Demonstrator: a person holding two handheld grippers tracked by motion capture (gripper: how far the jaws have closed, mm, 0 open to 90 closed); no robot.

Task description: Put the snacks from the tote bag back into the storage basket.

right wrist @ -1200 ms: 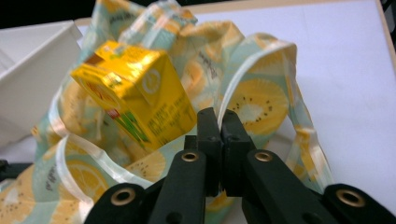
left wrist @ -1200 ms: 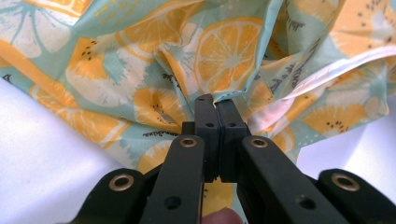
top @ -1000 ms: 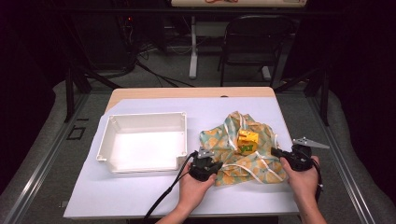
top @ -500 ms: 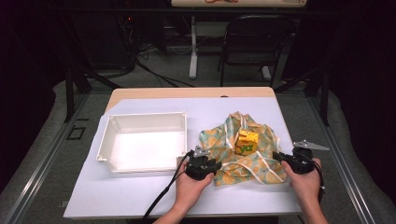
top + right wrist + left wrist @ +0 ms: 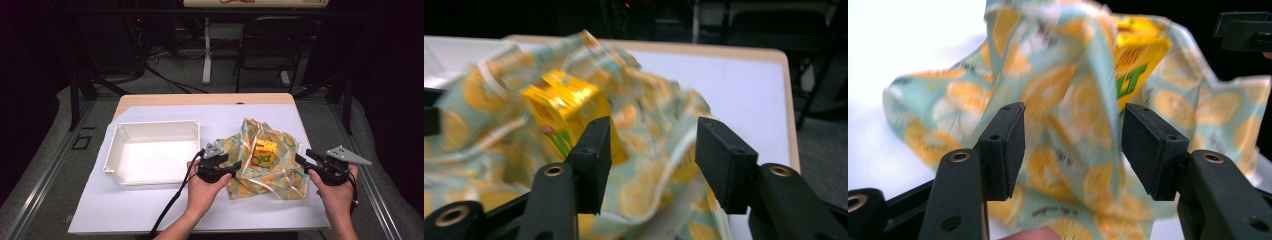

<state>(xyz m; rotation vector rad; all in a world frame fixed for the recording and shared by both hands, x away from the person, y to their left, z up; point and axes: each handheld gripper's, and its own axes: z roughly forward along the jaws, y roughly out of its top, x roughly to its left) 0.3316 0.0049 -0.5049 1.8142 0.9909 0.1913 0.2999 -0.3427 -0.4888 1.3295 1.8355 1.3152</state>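
We hold the left hand-held gripper (image 5: 235, 166) at the near left edge of the orange-print cloth (image 5: 280, 175), jaws spread with a raised fold between them, and the right hand-held gripper (image 5: 301, 159) at the cloth's near right edge, jaws likewise spread over fabric; neither pinches anything yet. The yellow carton (image 5: 264, 152) sits on the middle of the cloth, just beyond both, right of the white tray (image 5: 112, 150) on the tabletop (image 5: 150, 210). Lifting one edge faster, we judge, could tip the carton off.
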